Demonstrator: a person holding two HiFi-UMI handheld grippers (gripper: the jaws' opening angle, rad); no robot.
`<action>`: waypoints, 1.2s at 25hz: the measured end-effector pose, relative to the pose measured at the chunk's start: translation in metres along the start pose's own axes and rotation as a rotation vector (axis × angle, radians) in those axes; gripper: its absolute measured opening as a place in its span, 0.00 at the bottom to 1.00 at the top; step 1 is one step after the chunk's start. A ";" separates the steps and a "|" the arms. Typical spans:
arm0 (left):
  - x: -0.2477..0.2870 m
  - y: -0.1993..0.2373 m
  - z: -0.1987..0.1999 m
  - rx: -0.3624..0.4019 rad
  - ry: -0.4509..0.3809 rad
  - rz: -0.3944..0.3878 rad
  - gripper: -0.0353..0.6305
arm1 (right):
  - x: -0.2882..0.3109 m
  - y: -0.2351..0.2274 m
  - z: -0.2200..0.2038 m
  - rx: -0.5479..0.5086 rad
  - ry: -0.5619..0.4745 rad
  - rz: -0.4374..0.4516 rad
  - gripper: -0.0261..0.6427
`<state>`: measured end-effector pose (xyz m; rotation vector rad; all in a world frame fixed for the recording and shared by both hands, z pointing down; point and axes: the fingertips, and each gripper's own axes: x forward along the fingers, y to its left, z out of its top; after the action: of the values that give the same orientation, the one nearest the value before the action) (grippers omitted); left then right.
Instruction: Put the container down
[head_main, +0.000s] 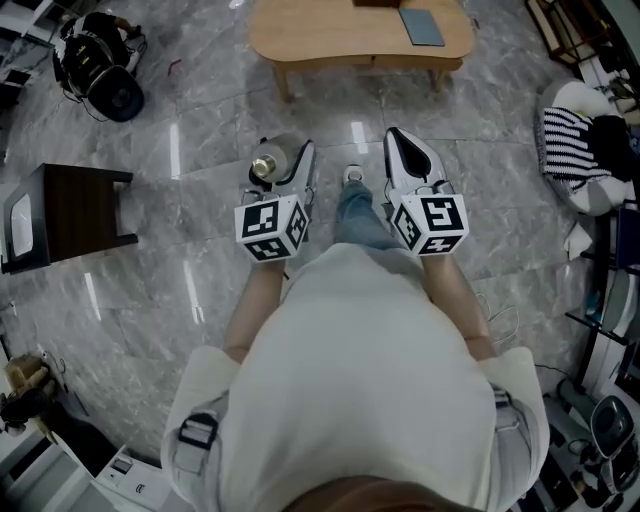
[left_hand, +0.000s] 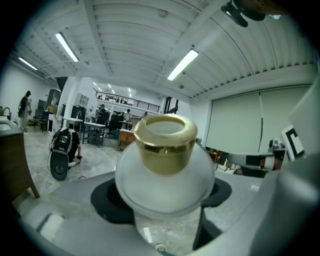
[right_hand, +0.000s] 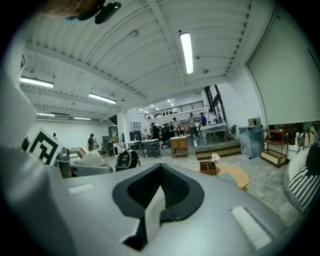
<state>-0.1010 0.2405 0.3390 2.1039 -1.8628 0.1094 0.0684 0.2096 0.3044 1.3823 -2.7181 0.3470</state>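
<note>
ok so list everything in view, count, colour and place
frosted white round container with gold cap: one, white and gold, held up at the left
oval wooden table: one, light brown, on the grey marble floor ahead
flat rectangular item: one, grey-blue, on that table
square wooden side table: one, dark brown, floor at left
black bag: one, black, floor far left
left gripper: one, grey, shut on the container
right gripper: one, grey, shut and empty

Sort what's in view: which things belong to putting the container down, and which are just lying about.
Job in hand: gold-capped container, gripped in the left claw; right claw, shut and empty; wooden table ahead, perhaps the landing spot.
Lying about: dark side table, black bag, striped cloth, grey book on the wooden table.
</note>
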 end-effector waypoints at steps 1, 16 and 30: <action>0.012 0.002 0.004 -0.002 -0.001 0.003 0.56 | 0.013 -0.008 0.004 -0.001 -0.005 0.005 0.04; 0.208 0.034 0.077 -0.037 -0.012 0.078 0.56 | 0.203 -0.120 0.069 -0.038 0.002 0.100 0.04; 0.321 0.056 0.082 -0.042 0.048 0.066 0.56 | 0.292 -0.176 0.061 -0.016 0.071 0.079 0.04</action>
<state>-0.1227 -0.0945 0.3599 1.9948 -1.8904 0.1334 0.0391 -0.1349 0.3232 1.2363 -2.7173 0.3708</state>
